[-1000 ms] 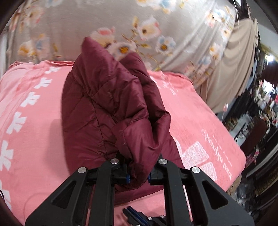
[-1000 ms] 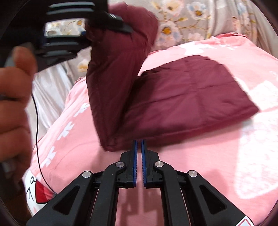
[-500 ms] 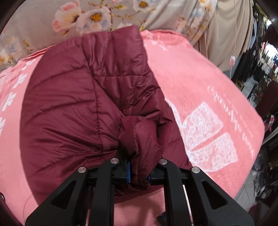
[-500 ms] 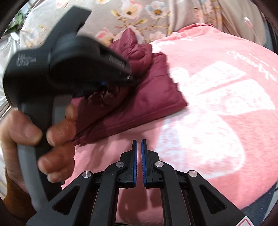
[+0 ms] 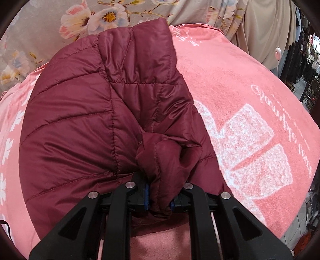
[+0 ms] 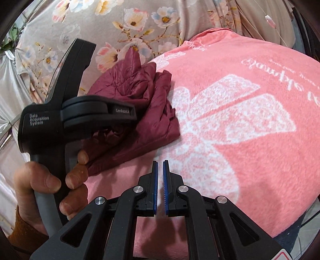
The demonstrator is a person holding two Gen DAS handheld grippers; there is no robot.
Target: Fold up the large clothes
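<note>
Your left gripper (image 5: 159,201) is clamped on a bunched fold of the maroon puffer jacket (image 5: 84,128), the fabric wedged between its blue pads (image 5: 147,197). From that pinch the jacket spreads straight ahead and off to the gripper's left, its long axis running away from you toward the floral curtain (image 5: 96,18). A narrower folded layer sits on top, just right of the centre line. The pink blanket (image 5: 250,112) lies bare to the gripper's right.

Your right gripper (image 6: 160,190) is closed on nothing, its pads nearly touching, and it hangs over bare blanket. From there the jacket lies ahead and to the left, with the left gripper's body and your left hand (image 6: 50,186) between. So the left is plainly the nearer tool; the right would have to cross leftward to reach any edge.

What the held bunch is, a sleeve end, hem or corner, you cannot tell from either view. The jacket's near edge is hidden under the left gripper's fingers, and its left flank is masked in the right view. Whether the layers below lie flat is not visible.
</note>
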